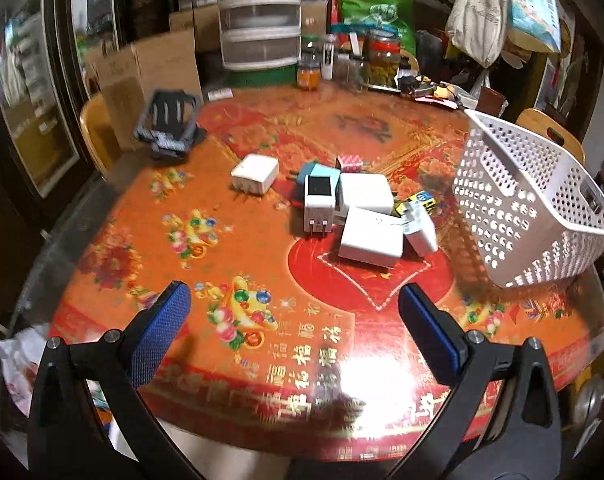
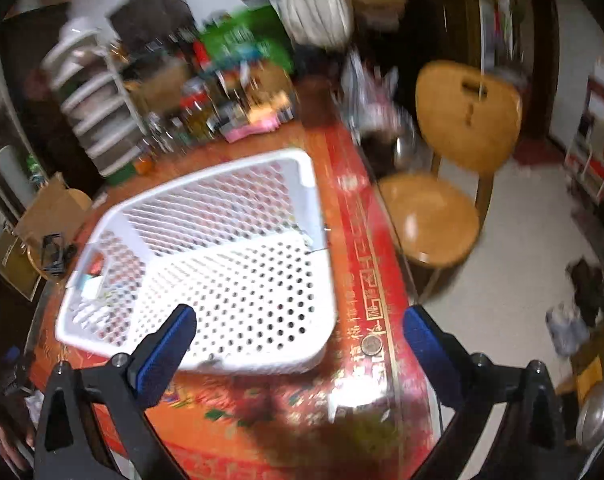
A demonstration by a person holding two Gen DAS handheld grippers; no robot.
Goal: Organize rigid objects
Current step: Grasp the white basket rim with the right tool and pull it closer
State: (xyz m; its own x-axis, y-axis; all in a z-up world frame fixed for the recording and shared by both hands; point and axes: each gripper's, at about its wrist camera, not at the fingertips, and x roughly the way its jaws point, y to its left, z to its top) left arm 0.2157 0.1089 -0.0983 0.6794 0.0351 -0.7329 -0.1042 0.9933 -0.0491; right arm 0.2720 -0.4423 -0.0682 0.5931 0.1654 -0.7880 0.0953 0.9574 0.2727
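Note:
In the left wrist view several white plug adapters lie on the red round table (image 1: 262,360): one alone (image 1: 254,174), a white and teal one (image 1: 321,200), and a large block (image 1: 370,237) in a cluster with a small colourful cube (image 1: 419,201). A white perforated basket (image 1: 529,208) stands at the right, and it also shows in the right wrist view (image 2: 238,280). My left gripper (image 1: 294,312) is open and empty, well short of the cluster. My right gripper (image 2: 300,332) is open and empty above the basket's near wall.
A grey folding phone stand (image 1: 168,126) sits at the table's far left. Jars (image 1: 381,60), a drawer unit (image 1: 258,16) and cardboard crowd the far edge. A wooden chair (image 2: 449,184) stands right of the table. A coin (image 2: 371,346) lies near the basket.

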